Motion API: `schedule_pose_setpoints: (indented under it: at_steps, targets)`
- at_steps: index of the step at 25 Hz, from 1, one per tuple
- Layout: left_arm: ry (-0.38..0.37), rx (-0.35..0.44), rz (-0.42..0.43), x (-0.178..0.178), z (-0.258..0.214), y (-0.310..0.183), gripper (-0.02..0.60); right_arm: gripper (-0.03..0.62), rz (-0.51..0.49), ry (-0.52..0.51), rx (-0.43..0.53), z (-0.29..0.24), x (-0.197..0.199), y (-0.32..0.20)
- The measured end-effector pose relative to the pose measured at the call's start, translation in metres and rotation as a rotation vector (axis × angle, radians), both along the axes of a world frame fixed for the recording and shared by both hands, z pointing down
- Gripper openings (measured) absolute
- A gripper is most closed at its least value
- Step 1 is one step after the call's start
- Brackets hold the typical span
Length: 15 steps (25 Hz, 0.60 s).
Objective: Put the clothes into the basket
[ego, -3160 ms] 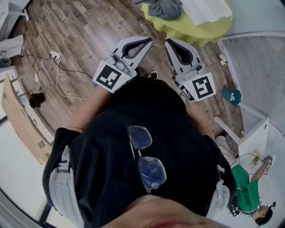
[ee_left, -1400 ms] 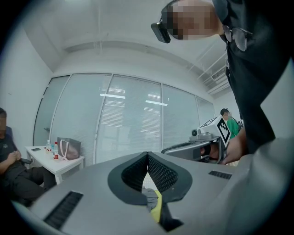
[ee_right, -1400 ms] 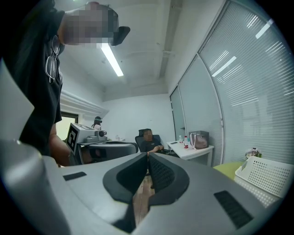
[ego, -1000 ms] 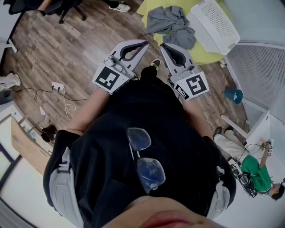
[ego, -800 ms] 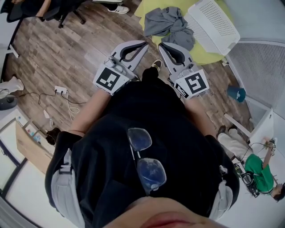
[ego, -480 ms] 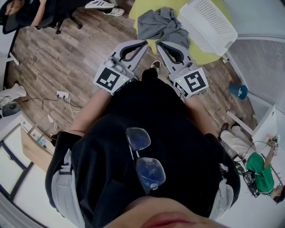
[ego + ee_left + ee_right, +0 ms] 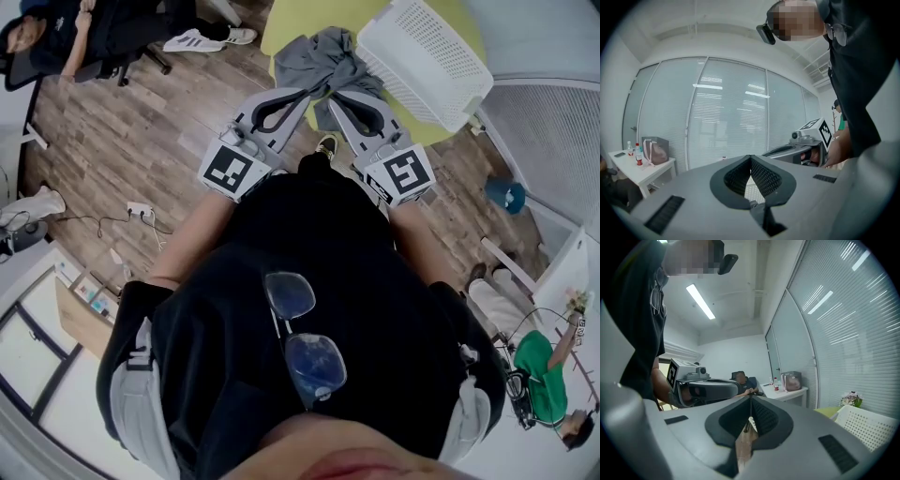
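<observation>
A heap of grey clothes (image 7: 319,58) lies on a round yellow-green table (image 7: 291,17). A white slotted basket (image 7: 422,54) stands on the same table, to the right of the clothes, and shows again in the right gripper view (image 7: 868,425). My left gripper (image 7: 306,91) and right gripper (image 7: 332,99) are held side by side in front of my body. Their tips sit just short of the clothes, near the table's edge. Both are shut with nothing between the jaws, as the left gripper view (image 7: 751,157) and right gripper view (image 7: 750,397) also show.
A person sits in an office chair (image 7: 66,37) at the far left. A power strip with cable (image 7: 141,208) lies on the wood floor. A blinds-covered glass wall (image 7: 553,131) runs along the right, with a teal object (image 7: 506,193) and a person in green (image 7: 539,394) beside it.
The table, clothes and basket have come closer and slid down the head view as I walked toward them. Both grippers kept their pose and stayed shut.
</observation>
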<state>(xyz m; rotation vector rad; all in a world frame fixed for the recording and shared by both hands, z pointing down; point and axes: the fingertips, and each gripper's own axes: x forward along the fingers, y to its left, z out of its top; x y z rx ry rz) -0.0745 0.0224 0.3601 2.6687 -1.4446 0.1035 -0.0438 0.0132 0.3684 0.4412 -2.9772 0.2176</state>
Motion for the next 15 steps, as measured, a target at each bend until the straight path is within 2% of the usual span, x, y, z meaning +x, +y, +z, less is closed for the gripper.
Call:
schedule_pose_setpoints:
  at_steps: [5,13,15]
  targets:
    - [0.011,-0.018,0.006,0.014,0.002,-0.028,0.011,0.028,-0.002,-0.002,-0.024,0.01,0.014,-0.027]
    - [-0.039,-0.039,0.007,0.03,0.008,-0.052,0.011,0.028,0.0,-0.002,-0.042,0.019,0.033,-0.05]
    - [-0.022,-0.033,0.013,0.033,0.008,-0.058,0.011,0.028,0.008,0.004,-0.046,0.022,0.037,-0.055]
